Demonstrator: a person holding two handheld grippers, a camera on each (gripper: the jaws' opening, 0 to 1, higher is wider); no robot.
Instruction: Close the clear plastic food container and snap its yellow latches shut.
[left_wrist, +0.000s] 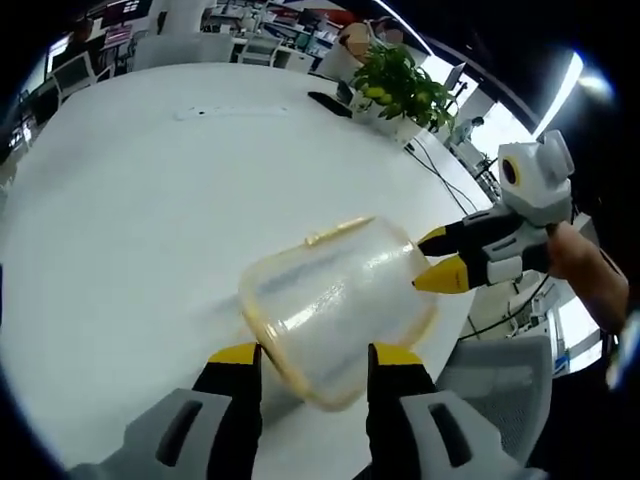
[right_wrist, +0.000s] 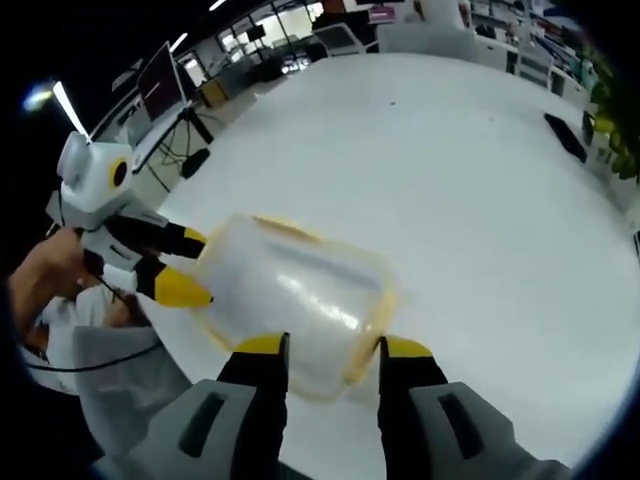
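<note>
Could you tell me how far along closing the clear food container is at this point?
Done: the lid looks seated on the clear plastic food container. In hand: the left tool and right tool bracket its opposite ends, jaws apart. Left: one yellow latch shows, but whether it is snapped is unclear.

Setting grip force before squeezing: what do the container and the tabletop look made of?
Container: looks like thin clear plastic, slightly frosted, with a yellow rim; the table shows through it. Tabletop: smooth white, matte to faintly glossy, likely laminate, though I can't tell for sure.
</note>
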